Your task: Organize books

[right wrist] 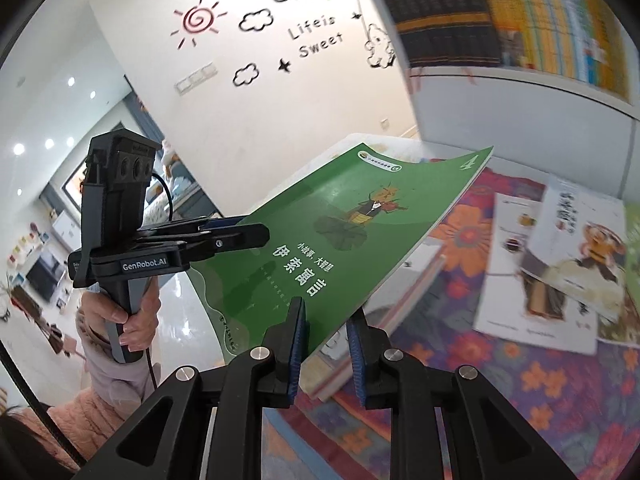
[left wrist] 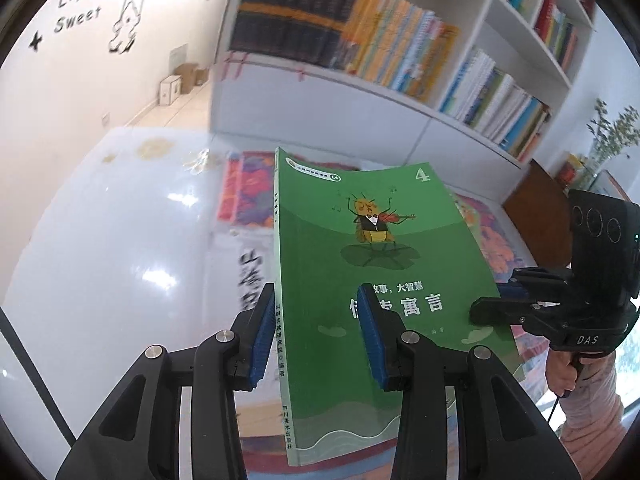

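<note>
Nearest item: the left gripper (left wrist: pixel 316 344), blue-padded fingers (left wrist: pixel 260 344) set either side of the spine edge of a green paperback (left wrist: pixel 360 260). A gap shows between the right-hand pad and the cover, so the jaws stand apart and do not pinch the book. In the right wrist view the same left gripper (right wrist: pixel 244 232) appears side-on at the book's spine edge; its jaw state cannot be judged there.

The right gripper (right wrist: pixel 326 344) has the lower free edge of the green paperback (right wrist: pixel 340 240) running between its fingers, with space visible on both sides; whether it bears on the cover cannot be told. From the left wrist view the right gripper (left wrist: pixel 486 312) reaches in from the side and overlaps that edge.

The book is held off the surface, tilted, cover showing a violin-playing insect and the numeral 4.

Below it: a floral cloth (right wrist: pixel 500 360) on a glossy white table (left wrist: pixel 120 240). Loose picture books (right wrist: pixel 560 256) lie on the cloth, overlapping one another.

Beyond: a white bookcase (left wrist: pixel 460 120). Its lower compartment holds a row of dark volumes (left wrist: pixel 288 20) beside a row of orange and yellow spines (left wrist: pixel 392 40); the adjoining compartment holds white and blue books (left wrist: pixel 500 104), leaning. Upper compartments hold mixed coloured books, blurred.

Farthest: wall lettering "Life is Sweet" (right wrist: pixel 316 38)
</note>
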`<state>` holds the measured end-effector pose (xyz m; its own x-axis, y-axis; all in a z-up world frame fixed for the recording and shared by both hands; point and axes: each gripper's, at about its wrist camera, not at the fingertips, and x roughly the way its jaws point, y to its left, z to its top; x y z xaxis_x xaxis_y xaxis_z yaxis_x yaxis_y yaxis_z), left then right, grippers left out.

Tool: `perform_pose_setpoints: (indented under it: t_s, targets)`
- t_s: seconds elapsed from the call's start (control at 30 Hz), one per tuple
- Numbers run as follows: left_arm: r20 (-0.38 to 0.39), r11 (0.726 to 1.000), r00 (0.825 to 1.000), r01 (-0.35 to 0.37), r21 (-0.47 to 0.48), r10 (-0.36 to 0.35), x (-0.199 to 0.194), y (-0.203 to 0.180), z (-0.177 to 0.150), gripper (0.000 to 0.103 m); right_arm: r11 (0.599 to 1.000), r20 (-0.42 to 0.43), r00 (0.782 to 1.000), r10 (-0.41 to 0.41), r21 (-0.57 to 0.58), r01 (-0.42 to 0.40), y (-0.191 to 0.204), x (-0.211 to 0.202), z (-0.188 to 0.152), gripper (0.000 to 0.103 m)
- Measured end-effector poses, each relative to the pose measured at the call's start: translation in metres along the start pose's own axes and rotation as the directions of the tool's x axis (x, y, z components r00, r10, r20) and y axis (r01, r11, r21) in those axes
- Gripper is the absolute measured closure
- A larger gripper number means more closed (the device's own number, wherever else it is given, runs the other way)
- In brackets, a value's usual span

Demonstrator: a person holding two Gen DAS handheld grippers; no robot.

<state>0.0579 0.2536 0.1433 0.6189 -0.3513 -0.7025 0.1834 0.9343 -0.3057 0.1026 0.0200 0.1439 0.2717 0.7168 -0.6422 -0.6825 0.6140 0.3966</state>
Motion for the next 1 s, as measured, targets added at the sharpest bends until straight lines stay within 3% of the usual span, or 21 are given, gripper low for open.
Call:
perform_pose_setpoints:
  t_s: [0.13, 0.7, 0.87, 1.0]
  targets:
    - [-0.027, 0.999, 0.999, 0.023, -0.04, -0.024, 0.011, 0.024, -0.009, 0.067, 1.0, -0.04, 0.999, 0.01, 0.005, -0.01, -0.001, 0.027, 0.001, 0.083]
    - [-0.099, 1.0, 0.995, -0.006, -0.013, 0.005, 0.051, 0.052, -0.047, 0.067, 0.996, -0.141, 0.99, -0.02, 0.08, 0.032, -0.021, 0.086, -0.014, 0.083]
    - [-0.105, 1.0, 0.994, -0.001, -0.019, -0.001, 0.052, 0.052, -0.05, 0.065, 0.993, -0.179, 0.983, -0.035, 0.105, 0.054, -0.022, 0.095, -0.019, 0.083]
    - [-0.112, 0.999, 0.993, -0.041, 0.001, 0.04, 0.051, 0.046, -0.051, 0.063, 0.989, -0.191, 0.981, -0.039, 0.131, 0.065, -0.026, 0.101, -0.022, 0.082]
